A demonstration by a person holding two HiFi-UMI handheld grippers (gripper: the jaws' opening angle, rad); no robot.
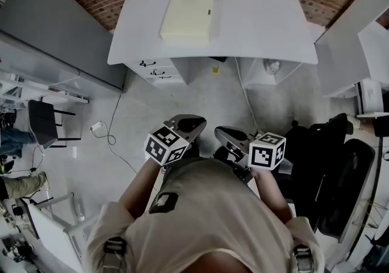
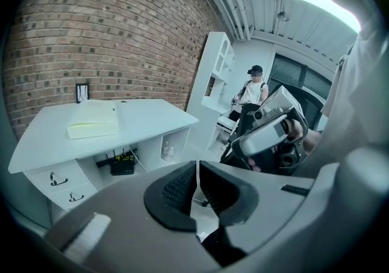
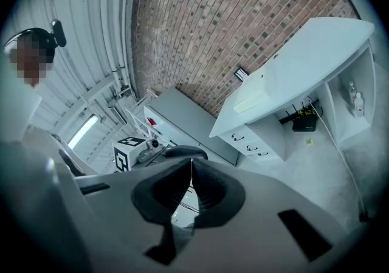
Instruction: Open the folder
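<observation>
The white desk point(image 1: 261, 16) stands against the brick wall, well apart from me. The pale yellow folder point(image 1: 187, 17) lies flat and closed on the desk's left half. My left gripper point(image 1: 189, 123) and right gripper point(image 1: 226, 135) are at waist level, both pressed together and empty. Risk: jaws left closed would likely shove the folder across the smooth top instead of catching its cover.

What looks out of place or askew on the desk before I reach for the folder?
Nothing stands out. The folder lies flat and closed on the desk, roughly square to its edges. The left gripper and right gripper are both shut, empty and short of the desk.
</observation>
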